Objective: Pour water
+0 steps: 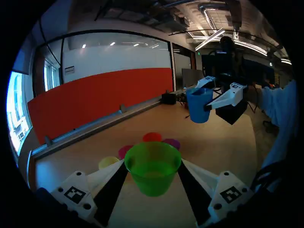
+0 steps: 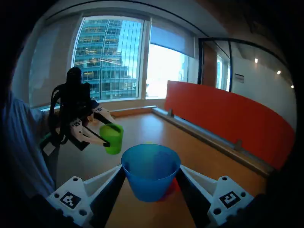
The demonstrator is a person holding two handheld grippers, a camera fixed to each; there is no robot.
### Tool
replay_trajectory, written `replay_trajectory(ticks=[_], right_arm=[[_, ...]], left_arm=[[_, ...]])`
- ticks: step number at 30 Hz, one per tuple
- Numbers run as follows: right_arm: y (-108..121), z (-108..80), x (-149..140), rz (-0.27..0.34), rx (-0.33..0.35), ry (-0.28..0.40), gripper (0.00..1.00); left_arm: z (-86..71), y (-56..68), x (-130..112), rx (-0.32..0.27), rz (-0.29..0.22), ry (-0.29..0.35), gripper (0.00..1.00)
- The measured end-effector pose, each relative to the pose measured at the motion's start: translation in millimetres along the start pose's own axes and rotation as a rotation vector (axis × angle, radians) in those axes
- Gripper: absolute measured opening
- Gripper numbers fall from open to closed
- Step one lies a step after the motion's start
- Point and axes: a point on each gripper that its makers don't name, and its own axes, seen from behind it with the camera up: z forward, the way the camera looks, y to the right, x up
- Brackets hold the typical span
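cups are being held in both claws, above the table (image 1: pixel 220 152) rather than on it. the green cup (image 1: pixel 153 173) is sitting upright in the left gripper (image 1: pixel 153 165), whose two fingers are clenching its sides just under the rim. it is looking translucent and wider at the top, and i cannot tell whether water is lying in it. the blue cup (image 2: pixel 151 174) is sitting upright in the right gripper (image 2: pixel 151 169), with both fingers pressing its sides. its plastic is looking solid and its inside shadowed. in each view the other gripper is showing farther off with its own cup, and the two cups are hanging well apart.

below the green cup, four small cups are clustering on the wood: red (image 1: pixel 152 136), purple (image 1: pixel 173 143), pink (image 1: pixel 123 151) and yellow (image 1: pixel 107 162). the table is looking smooth and light brown. an orange-red panel (image 1: pixel 102 95) is running along its far edge behind a grey rail (image 1: pixel 95 125). a glass wall is rising above the panel, and strip lights (image 1: pixel 209 39) are glowing on the ceiling. in the right gripper view, big windows (image 2: pixel 110 57) are showing a tall glass building outside. a pale blue sleeve (image 1: pixel 281 110) is showing near the right gripper.
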Motion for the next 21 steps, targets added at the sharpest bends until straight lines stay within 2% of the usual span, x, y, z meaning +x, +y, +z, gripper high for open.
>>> replay_trajectory(ticks=[5,11,17,21], right_arm=[[0,4.1,-18,-0.02,0.006,-0.036,0.9],[-4,10.2,-42,-0.034,0.037,-0.088,0.9],[-8,17.5,-66,-0.074,0.059,-0.143,0.9],[-12,22.4,-79,-0.073,0.081,-0.171,0.9]], left_arm=[[3.0,0.8,-14,-0.004,0.011,-0.047,0.87],[7.4,7.6,-30,-0.032,0.018,-0.094,0.87],[13.1,13.0,-48,-0.051,0.043,-0.148,0.87],[16.5,16.3,-60,-0.066,0.051,-0.182,0.87]])
